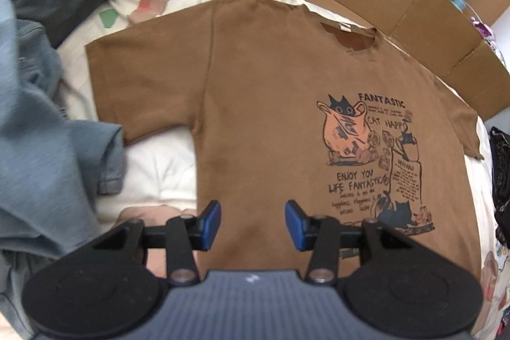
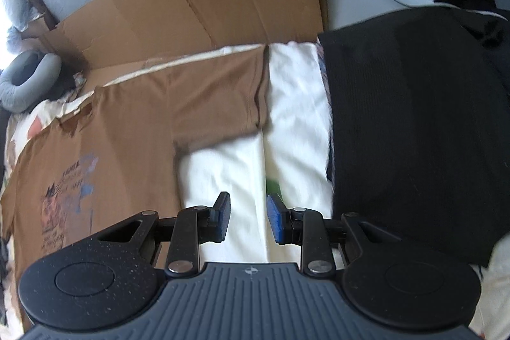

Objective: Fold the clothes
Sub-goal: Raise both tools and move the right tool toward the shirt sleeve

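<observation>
A brown T-shirt [image 1: 264, 104] with a cat print lies spread flat, face up, on a white patterned bedspread [image 1: 153, 177]. My left gripper [image 1: 252, 223] hovers open over the shirt's lower body, near its left side seam, with nothing between its blue pads. In the right wrist view the same shirt [image 2: 127, 129] shows with its right sleeve [image 2: 220, 94] laid out flat. My right gripper [image 2: 248, 219] hangs open above the bare bedspread [image 2: 229, 174], to the right of the shirt and below that sleeve, gripping nothing.
A blue-grey garment pile [image 1: 41, 155] lies left of the shirt. A black folded garment [image 2: 411, 129] lies right of it. Flattened cardboard [image 2: 191, 5] lines the far side of the bed. A grey neck pillow [image 2: 25, 78] sits at the far left corner.
</observation>
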The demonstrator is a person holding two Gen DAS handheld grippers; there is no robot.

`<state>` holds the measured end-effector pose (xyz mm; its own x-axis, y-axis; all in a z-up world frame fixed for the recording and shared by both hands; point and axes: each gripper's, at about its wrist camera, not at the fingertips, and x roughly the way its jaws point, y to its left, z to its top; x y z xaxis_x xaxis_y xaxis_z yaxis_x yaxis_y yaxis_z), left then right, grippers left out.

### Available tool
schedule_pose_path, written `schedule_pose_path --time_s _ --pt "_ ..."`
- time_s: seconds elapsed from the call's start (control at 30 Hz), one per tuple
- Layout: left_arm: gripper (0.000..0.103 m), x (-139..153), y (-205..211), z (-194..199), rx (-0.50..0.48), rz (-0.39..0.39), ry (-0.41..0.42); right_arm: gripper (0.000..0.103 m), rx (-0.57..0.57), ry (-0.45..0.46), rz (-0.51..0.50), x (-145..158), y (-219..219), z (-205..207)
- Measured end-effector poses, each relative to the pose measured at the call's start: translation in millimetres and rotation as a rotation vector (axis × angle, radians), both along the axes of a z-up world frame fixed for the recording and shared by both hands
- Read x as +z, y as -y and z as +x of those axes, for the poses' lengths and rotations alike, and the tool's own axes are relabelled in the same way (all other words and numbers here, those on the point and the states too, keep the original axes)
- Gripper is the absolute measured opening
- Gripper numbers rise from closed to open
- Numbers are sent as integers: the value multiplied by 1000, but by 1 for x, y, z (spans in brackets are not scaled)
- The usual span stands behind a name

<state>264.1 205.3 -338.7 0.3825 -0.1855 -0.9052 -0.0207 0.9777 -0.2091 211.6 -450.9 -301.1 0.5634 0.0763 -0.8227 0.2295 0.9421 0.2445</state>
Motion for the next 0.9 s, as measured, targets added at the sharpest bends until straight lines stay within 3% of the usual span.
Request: schedule_pose_path --time_s 0.47,0.8,0.87,0.9 --pt "47 -12 27 14 -40 -3 -42 32 -56 -5 15 -50 4 102" --pt "47 -20 34 21 -48 28 -85 32 -28 -43 0 -80 -4 133" --pt "47 -19 37 23 -52 31 -84 23 -10 -55 -18 -87 -8 133" --pt "47 -18 38 24 -55 34 -83 13 -11 -56 -27 -89 -9 132"
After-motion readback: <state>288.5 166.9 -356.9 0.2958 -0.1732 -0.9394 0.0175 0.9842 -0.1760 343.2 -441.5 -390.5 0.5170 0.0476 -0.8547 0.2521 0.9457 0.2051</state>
